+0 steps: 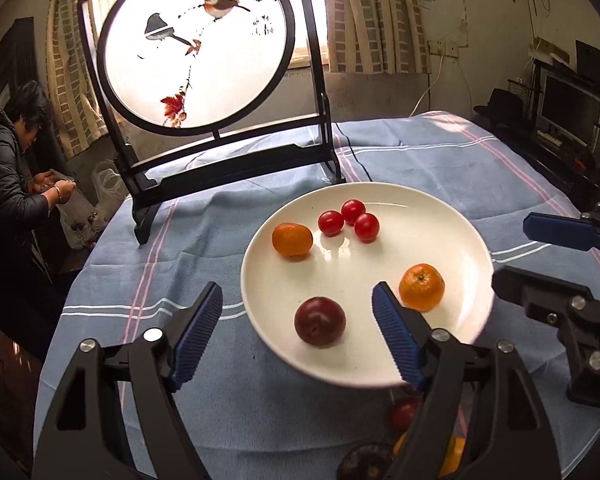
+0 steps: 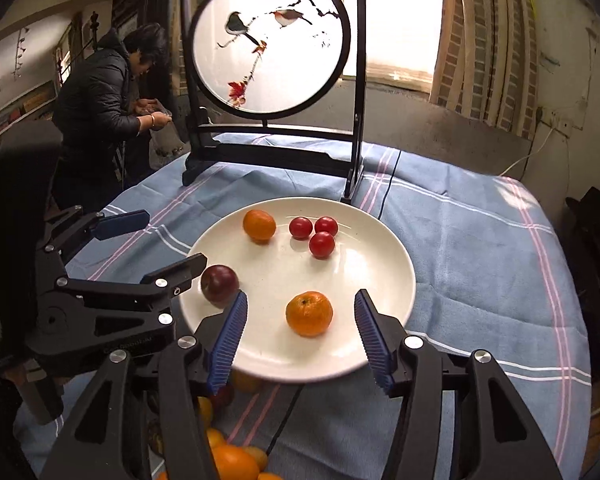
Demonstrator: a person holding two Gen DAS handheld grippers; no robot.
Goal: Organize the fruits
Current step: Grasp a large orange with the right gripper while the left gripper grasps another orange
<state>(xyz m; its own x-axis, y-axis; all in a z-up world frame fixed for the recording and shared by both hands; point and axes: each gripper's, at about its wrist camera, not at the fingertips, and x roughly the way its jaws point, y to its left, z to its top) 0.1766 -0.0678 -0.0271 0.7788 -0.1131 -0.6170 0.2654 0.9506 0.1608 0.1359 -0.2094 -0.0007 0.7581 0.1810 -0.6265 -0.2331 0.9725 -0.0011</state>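
A white plate on the blue cloth holds a dark plum, a near orange, a far orange and three cherry tomatoes. My left gripper is open and empty, its fingers either side of the plum, above the plate's near rim. In the right wrist view my right gripper is open and empty around the near orange on the plate; the plum lies left, the tomatoes farther back. More fruit lies below the plate's near edge.
A black-framed round bird screen stands at the back of the table. A person in a black jacket is at the left, off the table. A black cable runs over the cloth. A monitor stands right.
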